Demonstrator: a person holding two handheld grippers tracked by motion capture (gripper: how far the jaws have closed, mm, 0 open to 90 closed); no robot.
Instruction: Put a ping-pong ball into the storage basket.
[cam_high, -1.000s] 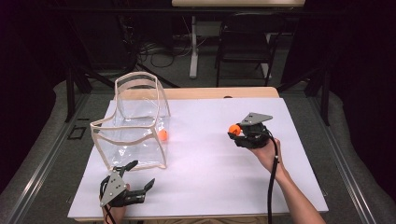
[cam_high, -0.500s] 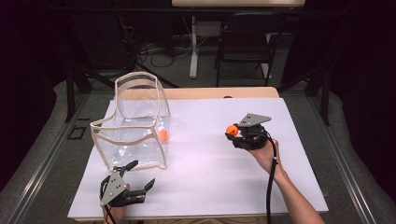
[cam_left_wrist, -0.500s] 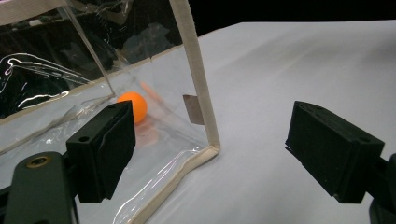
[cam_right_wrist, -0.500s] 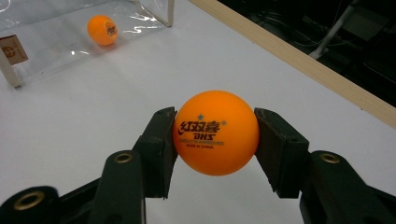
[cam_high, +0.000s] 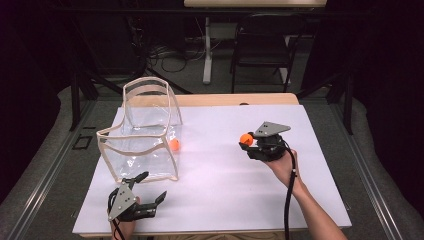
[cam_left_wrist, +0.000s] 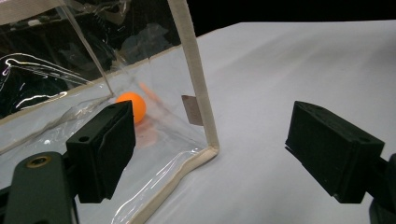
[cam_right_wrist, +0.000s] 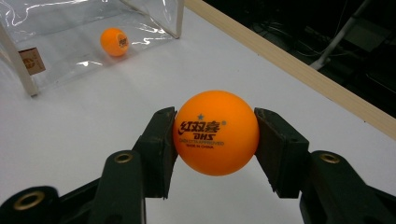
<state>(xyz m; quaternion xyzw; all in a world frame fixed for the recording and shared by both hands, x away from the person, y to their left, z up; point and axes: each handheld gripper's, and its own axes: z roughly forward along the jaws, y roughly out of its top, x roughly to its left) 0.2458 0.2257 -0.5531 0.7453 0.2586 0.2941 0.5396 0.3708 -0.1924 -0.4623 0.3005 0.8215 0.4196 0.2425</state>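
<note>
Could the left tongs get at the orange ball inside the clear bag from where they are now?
Probably not directly. The left tongs sit open by the clear bag's corner, and its plastic wall stands between them and the ball inside; they'd need to go in through the bag's opening.

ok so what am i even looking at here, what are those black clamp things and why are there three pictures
A person sits at a table covered in white and holds a hand tool in each hand. Each tool is a two-jaw gripper, squeezed to pinch things.

The high view comes from a fixed camera above the table. The left gripper shows at its lower left, the right gripper at mid right. The other two pictures come from small cameras riding on the grippers, looking out along their own black jaws.

On the table stands a clear plastic bag with cream trim, its top open. One orange ball lies inside it.

The right gripper is shut on a second orange ball, printed with lettering, pinched between both jaws. The left gripper is open and holds nothing; its jaws sit either side of the bag's near corner without touching it.
</note>
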